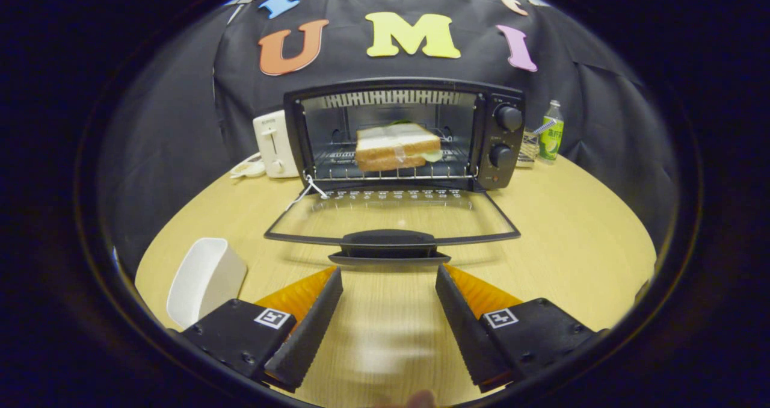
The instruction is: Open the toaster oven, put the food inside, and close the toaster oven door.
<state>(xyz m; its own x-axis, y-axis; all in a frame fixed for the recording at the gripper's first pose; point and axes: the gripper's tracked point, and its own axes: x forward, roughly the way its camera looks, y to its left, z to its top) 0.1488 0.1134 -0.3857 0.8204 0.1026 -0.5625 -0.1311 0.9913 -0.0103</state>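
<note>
Toaster oven [404,132]: door [391,220] down flat, handle just ahead of gripper [389,274]; fingers wide apart, holding nothing. Sandwich [397,147] on rack inside, well beyond fingers.

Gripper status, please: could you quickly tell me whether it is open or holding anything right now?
Gripper: open, fingers spread and holding nothing, just short of the oven door handle.

The gripper [389,287] has two wedge fingers [310,327] with ribbed inner faces, on black screw-fastened blocks, each bearing a square white marker.
</note>
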